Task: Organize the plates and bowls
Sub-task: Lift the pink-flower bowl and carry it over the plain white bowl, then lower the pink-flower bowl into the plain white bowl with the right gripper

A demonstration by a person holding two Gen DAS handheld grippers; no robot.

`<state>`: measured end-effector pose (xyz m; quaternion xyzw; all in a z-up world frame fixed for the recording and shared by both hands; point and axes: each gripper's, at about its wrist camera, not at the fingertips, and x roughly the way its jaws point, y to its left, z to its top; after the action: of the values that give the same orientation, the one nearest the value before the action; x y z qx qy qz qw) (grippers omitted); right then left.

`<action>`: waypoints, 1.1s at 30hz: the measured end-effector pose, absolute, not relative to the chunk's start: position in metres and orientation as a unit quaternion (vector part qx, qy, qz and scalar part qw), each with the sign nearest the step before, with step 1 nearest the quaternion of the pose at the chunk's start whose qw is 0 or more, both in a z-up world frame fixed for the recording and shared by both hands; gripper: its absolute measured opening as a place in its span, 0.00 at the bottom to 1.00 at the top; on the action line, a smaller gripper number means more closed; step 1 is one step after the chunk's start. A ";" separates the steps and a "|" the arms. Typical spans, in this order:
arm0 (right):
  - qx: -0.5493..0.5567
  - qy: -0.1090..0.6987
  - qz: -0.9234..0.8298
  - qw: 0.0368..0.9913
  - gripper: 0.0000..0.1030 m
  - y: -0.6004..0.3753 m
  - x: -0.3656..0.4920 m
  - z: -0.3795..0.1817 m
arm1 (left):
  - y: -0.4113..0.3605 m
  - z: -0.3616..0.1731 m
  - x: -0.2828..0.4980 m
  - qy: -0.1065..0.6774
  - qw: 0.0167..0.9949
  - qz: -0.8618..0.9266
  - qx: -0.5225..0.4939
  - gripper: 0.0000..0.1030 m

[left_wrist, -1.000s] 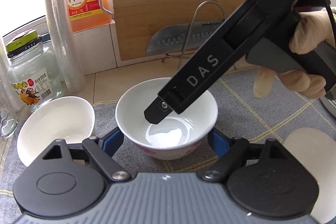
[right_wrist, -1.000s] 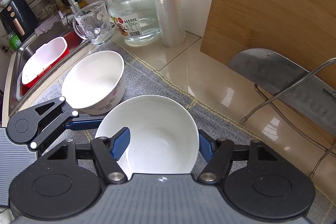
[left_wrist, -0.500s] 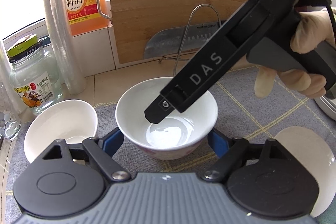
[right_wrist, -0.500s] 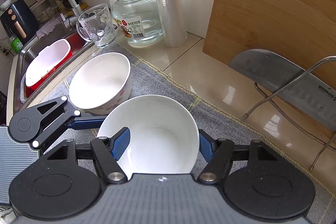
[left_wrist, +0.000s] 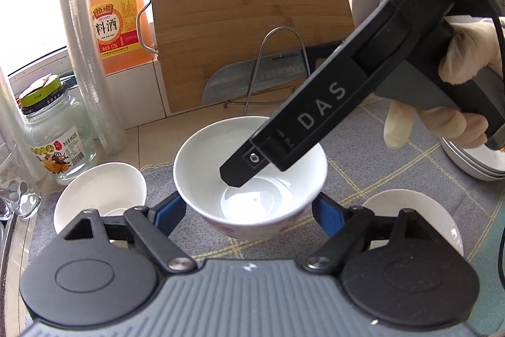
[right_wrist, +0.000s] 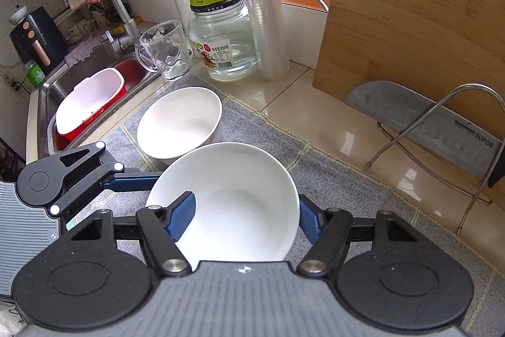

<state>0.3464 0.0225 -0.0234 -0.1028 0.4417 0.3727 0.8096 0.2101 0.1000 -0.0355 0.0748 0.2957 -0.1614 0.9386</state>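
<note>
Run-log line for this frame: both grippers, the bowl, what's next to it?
step: bowl pickup | left gripper: shut on bowl sides | right gripper: shut on same bowl | second bowl: beside it on grey mat

A bowl [left_wrist: 252,176] sits between the fingers of the left gripper [left_wrist: 249,210], above the mat [left_wrist: 372,147]. The right gripper [right_wrist: 246,217] straddles its rim, one finger [right_wrist: 181,217] inside, the other outside. A second bowl [right_wrist: 180,122] stands on the mat just beyond it, toward the sink [right_wrist: 104,75]. A dish [left_wrist: 416,217] lies on the mat to the right of the held bowl, with stacked plates [left_wrist: 473,163] further right. Behind the mat stand a mug [right_wrist: 165,54], a jar [right_wrist: 224,37], a film roll [right_wrist: 265,5] and a bottle [left_wrist: 115,11]. A board [left_wrist: 249,24] leans at the back, with a knife [left_wrist: 255,78] on a wire rack [left_wrist: 281,65] before it.
</note>
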 end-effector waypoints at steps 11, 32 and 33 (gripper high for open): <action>-0.102 0.427 0.363 0.822 0.72 0.007 0.305 -0.008 | 0.088 -0.024 0.178 0.291 0.937 -0.176 0.084 0.84; -0.073 0.425 0.332 0.839 0.72 -0.035 0.237 -0.005 | 0.057 -0.019 0.125 0.290 0.924 -0.225 0.106 0.84; -0.072 0.425 0.329 0.840 0.72 -0.038 0.235 -0.005 | 0.055 -0.019 0.124 0.289 0.923 -0.229 0.108 0.84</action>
<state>0.2348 -0.0381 -0.0052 -0.0717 0.4248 0.3288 0.8404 0.1244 0.0549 -0.0190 0.1082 0.2894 -0.2293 0.9230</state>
